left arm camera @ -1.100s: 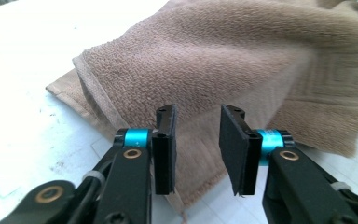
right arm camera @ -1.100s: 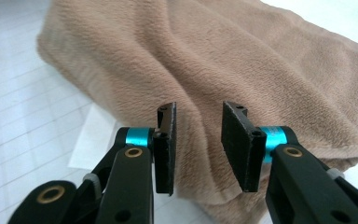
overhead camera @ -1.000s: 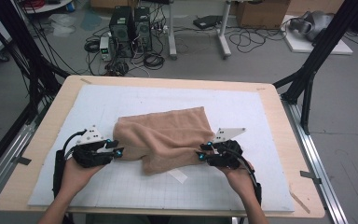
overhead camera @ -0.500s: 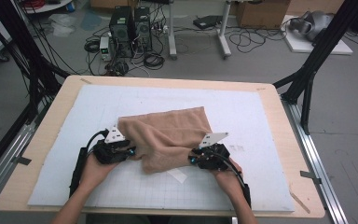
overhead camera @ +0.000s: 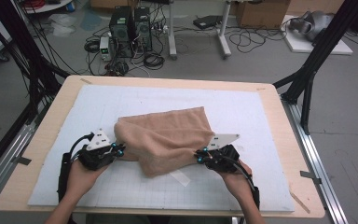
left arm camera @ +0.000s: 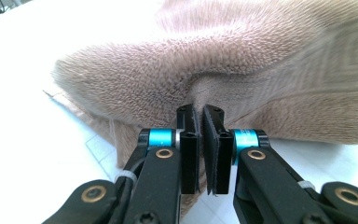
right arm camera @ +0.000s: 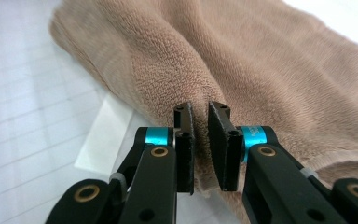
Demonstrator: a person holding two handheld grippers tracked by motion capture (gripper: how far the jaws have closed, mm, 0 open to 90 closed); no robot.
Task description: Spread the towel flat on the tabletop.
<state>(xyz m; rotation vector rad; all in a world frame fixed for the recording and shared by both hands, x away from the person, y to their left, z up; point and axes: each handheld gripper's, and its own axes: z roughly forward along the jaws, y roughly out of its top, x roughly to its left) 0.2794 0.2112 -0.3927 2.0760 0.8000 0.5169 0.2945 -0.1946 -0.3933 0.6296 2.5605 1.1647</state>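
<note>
I had the left hand-held gripper (overhead camera: 117,150) nipped shut on the near-left edge of the tan towel (overhead camera: 168,137), its jaws pressed together over a fold of pile. The right hand-held gripper (overhead camera: 198,157) pinched the towel's near-right edge, jaws narrow with cloth between them. The towel lay bunched on the white gridded mat (overhead camera: 242,112), mid-counter (overhead camera: 284,116), over a pale slip (overhead camera: 181,177). Beyond stood computer towers (overhead camera: 130,25).

Each hand holds a black gripper, the left gripper (overhead camera: 114,150) and the right gripper (overhead camera: 200,157), topped by a grey three-cornered plate and trailing a black cable. The jaws are flat black pads on arms with blue collars and brass-ringed screws.
</note>
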